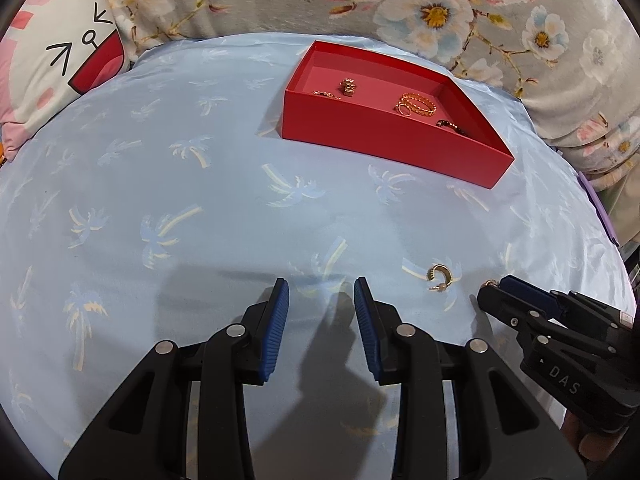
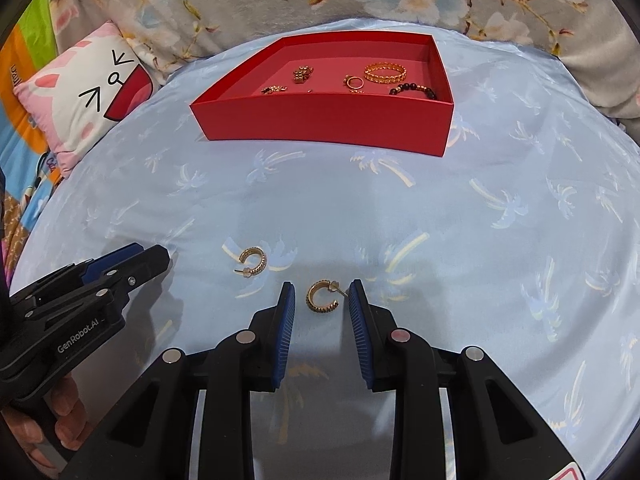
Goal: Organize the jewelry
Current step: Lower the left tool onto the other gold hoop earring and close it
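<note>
- Right tool [image 2: 322, 294] lowered over a blue palm-print sheet [image 2: 460, 216], blue-padded fingers [image 2: 286, 320] spread apart, gripping nothing.
- Between those fingers, a gold hoop earring [image 2: 322, 297], lying flat on the sheet, its post just beside the right-hand pad; contact too close to call.
- A short way to the left, on the sheet, a second gold hoop earring [image 2: 253, 261], clear of both tools.
- Left tool [image 1: 321, 300] hovering above bare sheet, fingers parted, nothing between them.
- From the left wrist view, right tool [image 1: 494, 294] seen side-on at the right edge, tip down at the sheet with a glint of gold at its end.
- From the right wrist view, left tool [image 2: 152, 258] entering from the left edge, a hand [image 2: 60, 420] around its handle.
- Farther back on the sheet, an open red box [image 2: 320, 120], well apart from both earrings.
- Inside the box: a gold chain bracelet [image 2: 385, 73], a small gold ring [image 2: 354, 82], a dark beaded bracelet [image 2: 414, 90] against the near right wall, a chunky gold piece [image 2: 302, 74], and a small gold piece [image 2: 274, 89] at the left.
- Beyond the sheet, a floral blanket [image 2: 280, 4] and, at left, a pink-and-white cartoon pillow [image 2: 80, 108].
</note>
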`<state>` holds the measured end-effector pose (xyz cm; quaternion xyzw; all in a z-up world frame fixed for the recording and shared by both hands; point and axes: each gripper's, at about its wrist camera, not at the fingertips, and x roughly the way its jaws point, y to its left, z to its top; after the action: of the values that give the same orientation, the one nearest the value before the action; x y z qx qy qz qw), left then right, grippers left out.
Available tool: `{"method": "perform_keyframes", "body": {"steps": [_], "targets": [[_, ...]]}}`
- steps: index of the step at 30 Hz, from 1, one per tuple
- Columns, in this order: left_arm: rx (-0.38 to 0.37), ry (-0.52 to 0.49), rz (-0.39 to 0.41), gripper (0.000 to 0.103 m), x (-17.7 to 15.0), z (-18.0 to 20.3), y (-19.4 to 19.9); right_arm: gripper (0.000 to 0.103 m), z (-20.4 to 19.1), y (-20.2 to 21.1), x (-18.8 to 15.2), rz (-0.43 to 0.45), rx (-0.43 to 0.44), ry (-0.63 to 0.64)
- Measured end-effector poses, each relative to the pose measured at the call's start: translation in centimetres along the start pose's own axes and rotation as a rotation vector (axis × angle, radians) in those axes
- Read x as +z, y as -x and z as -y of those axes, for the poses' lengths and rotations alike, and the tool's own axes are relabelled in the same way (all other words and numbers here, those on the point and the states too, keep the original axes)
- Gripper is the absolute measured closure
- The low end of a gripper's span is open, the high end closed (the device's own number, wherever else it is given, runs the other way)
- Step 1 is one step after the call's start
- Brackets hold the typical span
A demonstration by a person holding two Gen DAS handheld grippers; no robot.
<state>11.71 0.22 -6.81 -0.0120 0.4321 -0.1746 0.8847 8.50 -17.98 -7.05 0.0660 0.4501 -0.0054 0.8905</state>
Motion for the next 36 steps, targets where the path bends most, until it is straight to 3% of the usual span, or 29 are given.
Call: {"method": "perform_keyframes", "body": {"steps": [5,14,19,26,31,36], "targets": [[-0.007,-0.009,-0.004,0.070,0.0,0.4,0.0,0.083,-0.3,-0.1,-0.1,0.010,-0.038,0.025],[-0.052,-0.039,-0.008,0.070,0.2,2.0,0.2,0.084,1.1,0.6,-0.2,0.013,-0.001,-0.031],[-0.092,-0.081,-0.016,0.064,0.4,4.3,-0.2,0.084,2.5,1.8,-0.2,0.027,-0.008,-0.063],[-0.104,-0.128,-0.037,0.064,0.2,7.1,-1.8,0.084,4.0,2.7,-0.3,0.039,-0.014,-0.098],[-0.085,-0.137,-0.023,0.065,0.5,7.7,-2.2,0.084,4.6,2.8,-0.3,0.042,-0.007,-0.112],[-0.072,-0.151,-0.014,0.075,0.5,7.8,-2.3,0.084,5.0,2.6,-0.3,0.036,0.001,-0.126]]}}
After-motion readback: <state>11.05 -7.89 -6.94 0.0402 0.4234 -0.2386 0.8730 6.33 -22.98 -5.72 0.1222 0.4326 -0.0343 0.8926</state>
